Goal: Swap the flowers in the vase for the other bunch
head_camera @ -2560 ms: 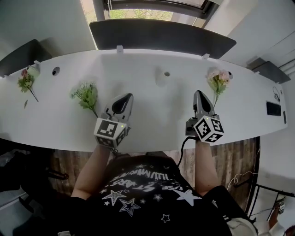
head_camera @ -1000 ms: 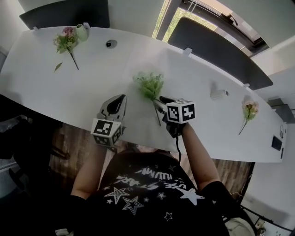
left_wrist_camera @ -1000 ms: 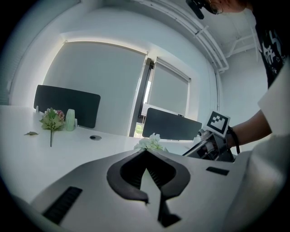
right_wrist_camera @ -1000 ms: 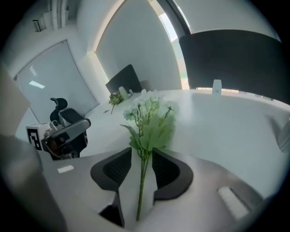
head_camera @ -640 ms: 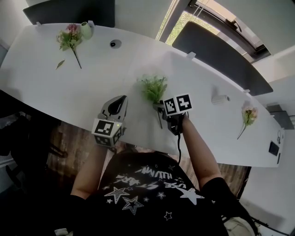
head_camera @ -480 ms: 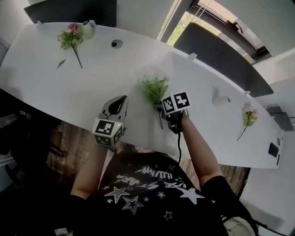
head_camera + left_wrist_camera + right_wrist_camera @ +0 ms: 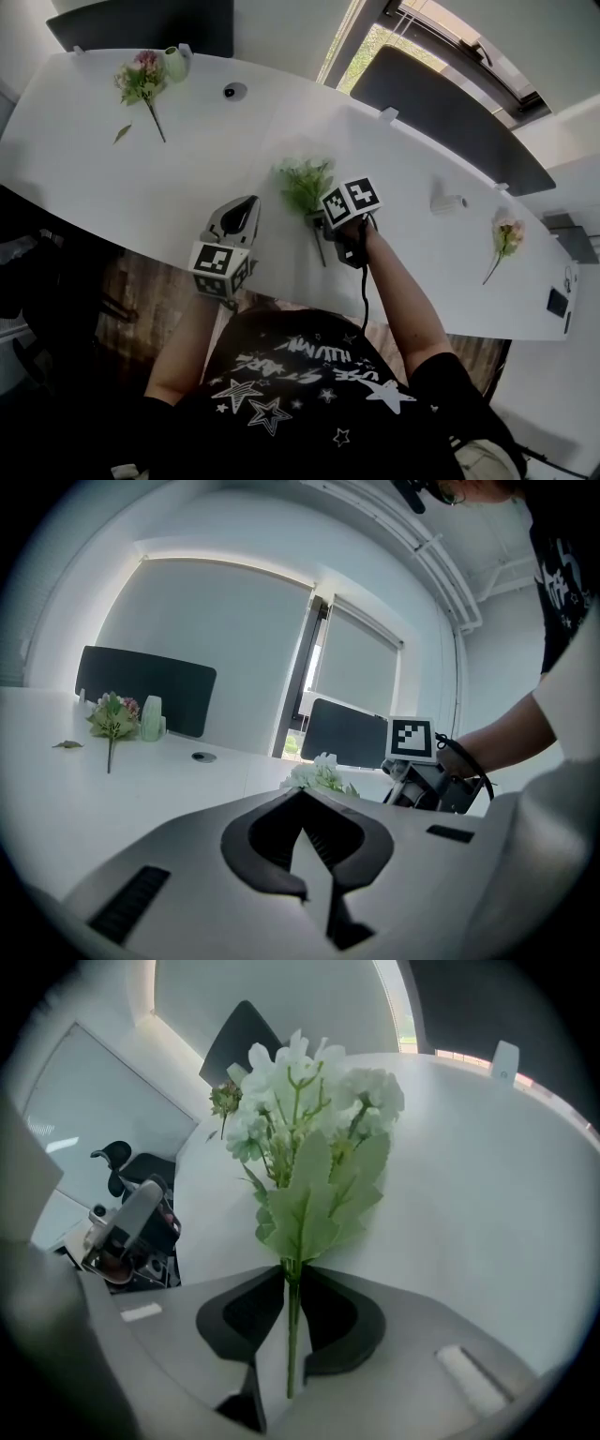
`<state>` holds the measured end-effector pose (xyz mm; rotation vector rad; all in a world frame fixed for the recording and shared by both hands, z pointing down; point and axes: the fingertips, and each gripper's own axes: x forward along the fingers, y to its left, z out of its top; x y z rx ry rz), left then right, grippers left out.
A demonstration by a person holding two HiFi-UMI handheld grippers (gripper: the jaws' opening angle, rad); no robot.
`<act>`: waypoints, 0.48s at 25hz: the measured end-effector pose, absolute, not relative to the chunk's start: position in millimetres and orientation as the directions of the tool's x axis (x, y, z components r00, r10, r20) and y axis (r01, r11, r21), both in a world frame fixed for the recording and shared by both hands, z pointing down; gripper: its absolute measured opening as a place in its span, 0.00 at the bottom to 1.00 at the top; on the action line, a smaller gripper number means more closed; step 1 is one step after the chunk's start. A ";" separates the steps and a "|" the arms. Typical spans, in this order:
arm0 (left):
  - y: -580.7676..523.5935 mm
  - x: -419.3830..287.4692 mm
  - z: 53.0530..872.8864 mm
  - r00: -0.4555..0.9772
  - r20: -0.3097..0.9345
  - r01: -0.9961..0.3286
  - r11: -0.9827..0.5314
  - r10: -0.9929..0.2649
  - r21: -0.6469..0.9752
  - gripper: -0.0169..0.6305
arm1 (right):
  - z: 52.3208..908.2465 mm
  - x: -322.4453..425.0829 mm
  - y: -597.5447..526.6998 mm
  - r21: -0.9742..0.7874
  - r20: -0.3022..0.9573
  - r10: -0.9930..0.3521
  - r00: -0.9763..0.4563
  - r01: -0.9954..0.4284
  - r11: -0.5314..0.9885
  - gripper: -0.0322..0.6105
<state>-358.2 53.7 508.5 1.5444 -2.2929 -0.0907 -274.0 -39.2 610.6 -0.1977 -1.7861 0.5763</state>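
Finding 1, right gripper (image 7: 317, 223): it has tipped down over the near edge of the desk (image 7: 187, 159), about midway along it, and its jaws have just been closing. In the right gripper view they stand narrow with the thin stem of the green-and-white bunch (image 7: 309, 1138) running up between them, and the pads appear to press on it. The bunch's head (image 7: 305, 178) lies just beyond the gripper, towards the far edge.

Finding 2, left gripper (image 7: 246, 202): jaws fully together, nothing between them (image 7: 300, 799). It rests just left of the bunch, near the same edge, idle.

Finding 3, vase (image 7: 173, 63): it stands upright at the far left corner. A pink bunch (image 7: 141, 80) lies flat on the desk just beside it, stem pointing to the near edge, with 1 loose leaf (image 7: 120, 134) close by (whether anything is left inside the vase cannot be told at this size). Another pink bunch (image 7: 506, 234) lies near the right end, well apart.

Assessment: the vase looks already emptied, so the grip now taken on the green-and-white stem is likely the start of the carry to the far left corner. The stem is thin, so it may pivot in the jaws when lifted.
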 end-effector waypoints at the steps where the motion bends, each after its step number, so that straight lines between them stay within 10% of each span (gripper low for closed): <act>1: 53.1 -358.1 510.0 -0.328 0.275 -0.882 0.397 -0.904 0.254 0.04 | 608.2 -275.1 -39.1 -0.490 0.848 0.427 -0.315 -0.156 0.858 0.14; 12: 26.7 -342.8 495.4 -0.285 0.273 -0.901 0.354 -0.919 0.249 0.04 | 572.4 -272.4 -51.5 -0.552 0.733 0.431 -0.526 -0.090 0.829 0.13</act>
